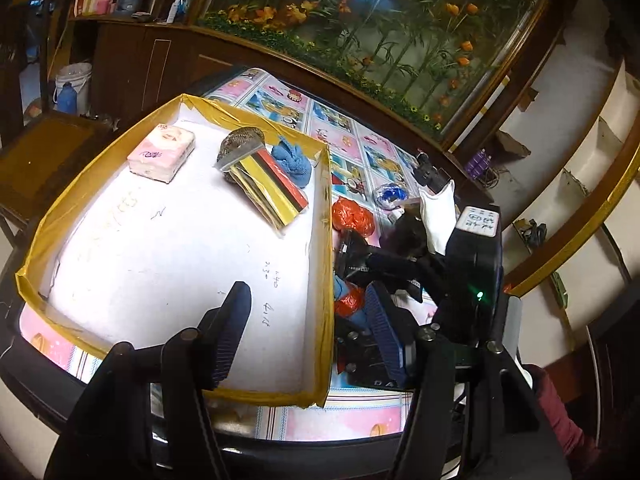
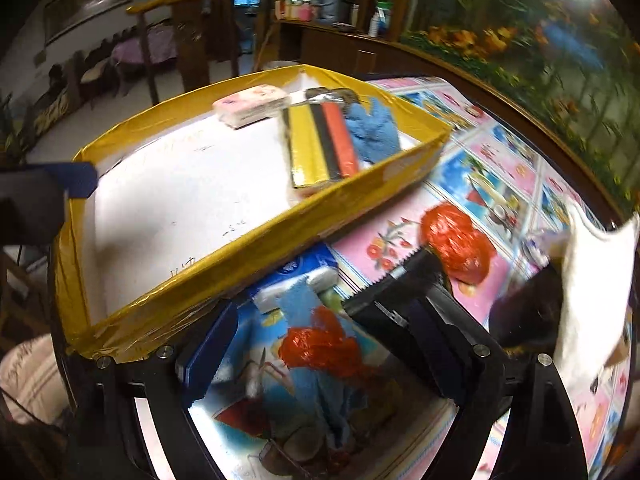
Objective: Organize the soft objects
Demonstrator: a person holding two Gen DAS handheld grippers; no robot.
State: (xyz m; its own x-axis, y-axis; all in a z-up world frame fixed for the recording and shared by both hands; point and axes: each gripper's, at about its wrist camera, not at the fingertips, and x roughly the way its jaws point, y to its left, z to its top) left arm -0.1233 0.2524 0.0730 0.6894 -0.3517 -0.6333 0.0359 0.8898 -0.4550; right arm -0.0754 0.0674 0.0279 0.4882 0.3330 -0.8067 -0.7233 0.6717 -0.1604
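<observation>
The right gripper (image 2: 316,332) has its jaws apart, with a crumpled orange-red plastic bag (image 2: 320,346) lying on a blue towel between them. Just beyond its right finger sits a second crumpled orange-red bag (image 2: 456,240) on the patterned tablecloth (image 2: 500,160). The left gripper (image 1: 308,320) also stands with jaws apart and nothing between them, over the near end of the shallow yellow-taped white tray (image 1: 324,240). Far ahead in the tray lie a striped yellow, black and red packet (image 1: 272,184), a blue knitted cloth (image 1: 292,160) and a pink tissue pack (image 1: 162,154).
</observation>
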